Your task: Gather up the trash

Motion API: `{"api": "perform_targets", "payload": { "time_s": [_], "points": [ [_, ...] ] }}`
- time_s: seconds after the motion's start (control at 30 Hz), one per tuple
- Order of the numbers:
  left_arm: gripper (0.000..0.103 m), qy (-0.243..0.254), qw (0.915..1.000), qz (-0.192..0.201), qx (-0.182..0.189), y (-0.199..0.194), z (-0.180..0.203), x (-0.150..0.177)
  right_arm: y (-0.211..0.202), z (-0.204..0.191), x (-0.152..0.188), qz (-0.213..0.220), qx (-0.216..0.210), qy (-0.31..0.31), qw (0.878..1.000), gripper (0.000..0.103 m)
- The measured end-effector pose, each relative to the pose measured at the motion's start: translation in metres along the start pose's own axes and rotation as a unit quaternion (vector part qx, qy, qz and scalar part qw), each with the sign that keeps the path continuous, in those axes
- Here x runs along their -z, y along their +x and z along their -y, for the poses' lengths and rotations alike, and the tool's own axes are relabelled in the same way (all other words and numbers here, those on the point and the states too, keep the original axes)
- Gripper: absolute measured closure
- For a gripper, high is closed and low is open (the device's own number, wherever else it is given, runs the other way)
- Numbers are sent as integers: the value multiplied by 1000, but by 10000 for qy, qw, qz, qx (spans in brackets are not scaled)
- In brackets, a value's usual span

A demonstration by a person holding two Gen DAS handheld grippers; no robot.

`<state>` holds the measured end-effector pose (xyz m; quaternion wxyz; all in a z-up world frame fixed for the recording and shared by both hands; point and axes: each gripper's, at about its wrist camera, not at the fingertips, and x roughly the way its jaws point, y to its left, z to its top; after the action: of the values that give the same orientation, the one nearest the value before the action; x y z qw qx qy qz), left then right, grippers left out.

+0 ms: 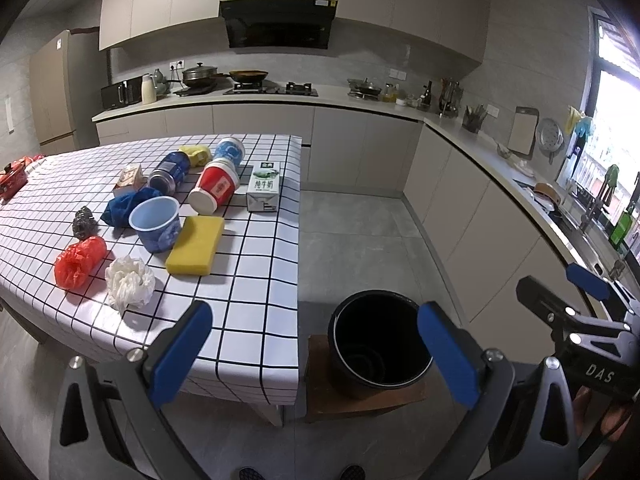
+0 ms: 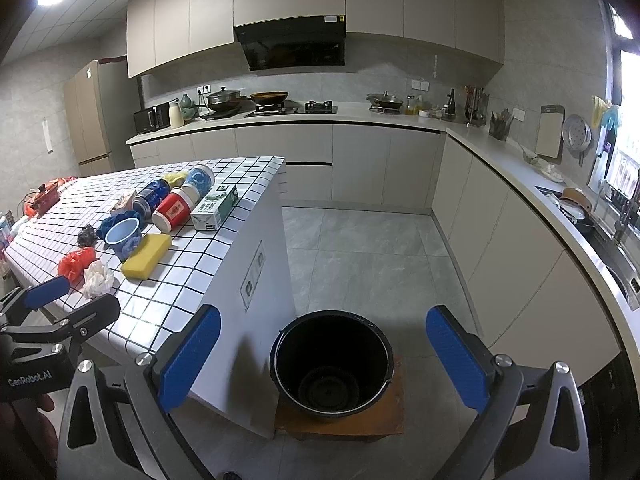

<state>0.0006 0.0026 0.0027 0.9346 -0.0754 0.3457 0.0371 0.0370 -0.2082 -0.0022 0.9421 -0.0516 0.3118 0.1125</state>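
two grippers, nothing grabbed
left gripper (image 1: 316,354) and right gripper (image 2: 322,358) spread wide, empty, above the black bin (image 2: 332,364).

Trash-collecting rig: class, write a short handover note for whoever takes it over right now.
Left tongs: open, empty, held off the table's near corner.
Right tongs: open, empty, above the black bucket.
Bucket stands on a low wooden stand by the checkered table; it looks empty.
Done: nothing binned.
Left: everything on the table, including white tissue wad, red plastic bag, yellow sponge, blue cup, red cup, milk carton.
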Motion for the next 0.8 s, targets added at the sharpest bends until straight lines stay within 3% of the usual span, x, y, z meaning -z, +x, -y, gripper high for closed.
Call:
{"api": "perform_targets", "payload": {
  "time_s": [0.4,0.8],
  "points": [
    [0,-120,9999,16,-121,6,-8,-2,10,-3,-3,-31,-113,-70,9999,0],
    [0,-541,9956,80,-762,11,-56,-4,32,-20,-12,-75,-343,-216,9991,0]
  ]
}}
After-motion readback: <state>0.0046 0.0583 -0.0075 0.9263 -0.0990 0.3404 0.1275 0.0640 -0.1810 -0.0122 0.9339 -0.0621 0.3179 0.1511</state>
